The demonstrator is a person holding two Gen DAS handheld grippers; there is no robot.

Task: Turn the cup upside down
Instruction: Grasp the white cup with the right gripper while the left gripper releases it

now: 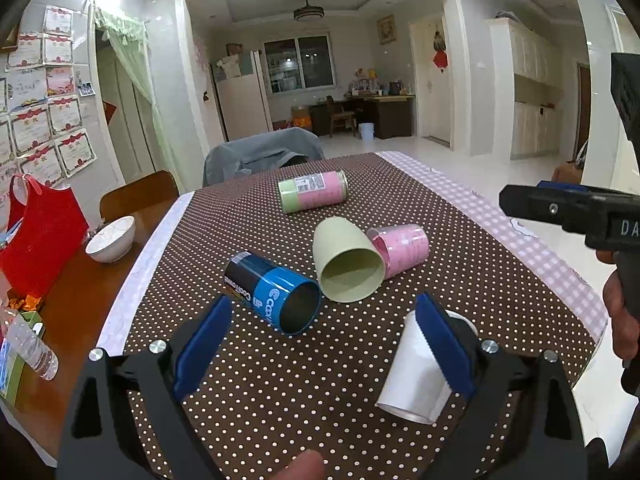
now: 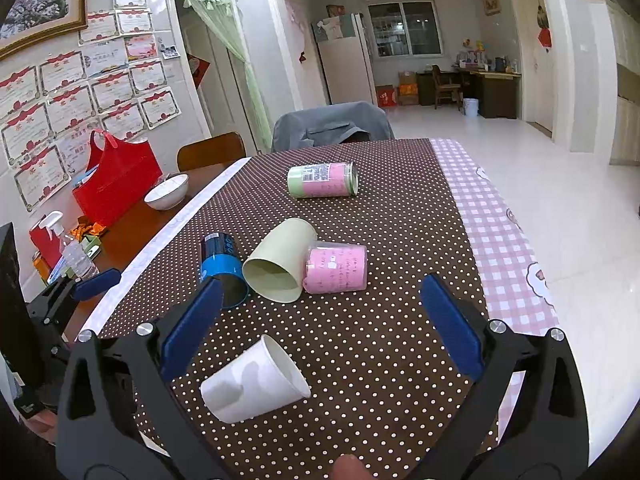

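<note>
Both claws hang spread wide and empty above the dotted worktop (image 2: 360, 340), where every cup lies on its side. The white paper cup (image 2: 254, 380) is the nearest: in the right wrist view it lies low between the right claw (image 2: 320, 324) fingers, closer to the left finger, with its mouth turned toward the right one. From the left claw (image 1: 324, 344) it sits just behind the right-hand finger, partly hidden. Ahead of both claws lie the blue can-shaped cup (image 1: 276, 294), the green cup (image 2: 278, 266) and the pink cup (image 2: 336, 268), the green and pink apparently touching, though the angle makes that hard to confirm. A pink-and-green cup (image 2: 322, 180) lies further ahead.

The white cup looks like the one to take first. A sound approach would be to lower the right claw over its middle, close lightly so the thin paper wall does not crush, then lift, rotate mouth-down, and set the rim flat on the worktop.
</note>
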